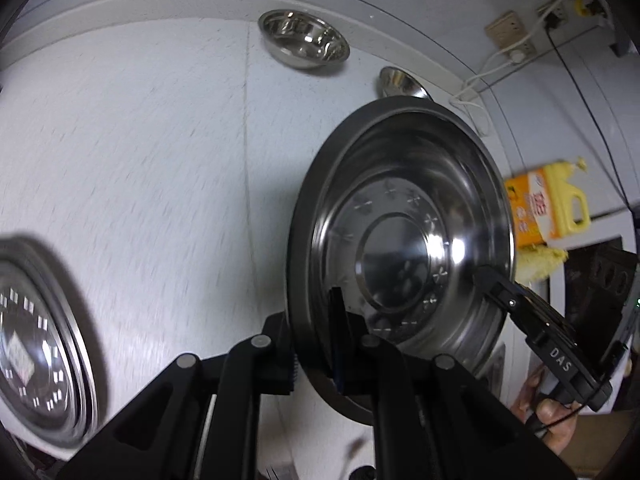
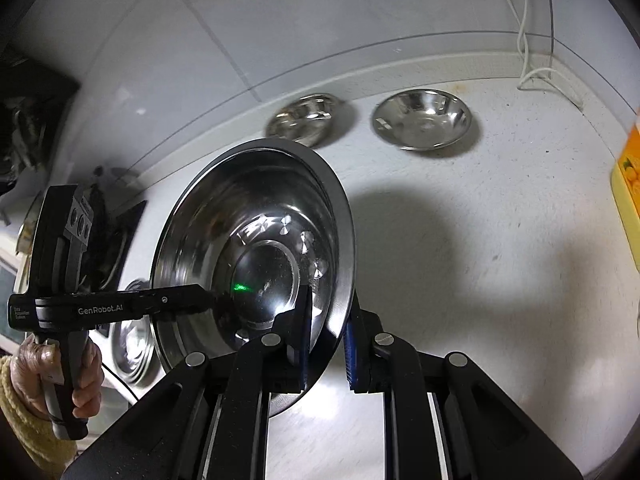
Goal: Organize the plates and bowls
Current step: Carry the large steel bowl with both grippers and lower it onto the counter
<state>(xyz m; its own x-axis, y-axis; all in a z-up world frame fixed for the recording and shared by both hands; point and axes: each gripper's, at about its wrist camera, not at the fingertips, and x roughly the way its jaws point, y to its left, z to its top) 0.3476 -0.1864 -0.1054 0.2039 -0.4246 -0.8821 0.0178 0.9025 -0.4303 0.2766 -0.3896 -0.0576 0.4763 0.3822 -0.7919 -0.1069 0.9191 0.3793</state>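
A steel plate (image 1: pixel 404 240) is held tilted on edge above the white counter, and both grippers grip its rim. My left gripper (image 1: pixel 316 344) is shut on the plate's near rim. My right gripper (image 2: pixel 328 336) is shut on the opposite rim of the same plate (image 2: pixel 248 248). The right gripper shows in the left wrist view (image 1: pixel 532 320), the left one in the right wrist view (image 2: pixel 188 300). Two steel bowls (image 2: pixel 422 118) (image 2: pixel 304 118) sit at the back of the counter. Another patterned steel plate (image 1: pixel 36 344) lies at the left.
A yellow oil bottle (image 1: pixel 548 204) stands at the right on a yellow cloth (image 1: pixel 540 260). Wall sockets (image 1: pixel 508 32) with white cables hang above the counter's back edge. A stove (image 2: pixel 116 236) lies at the left. The white counter (image 2: pixel 480 260) spreads to the right.
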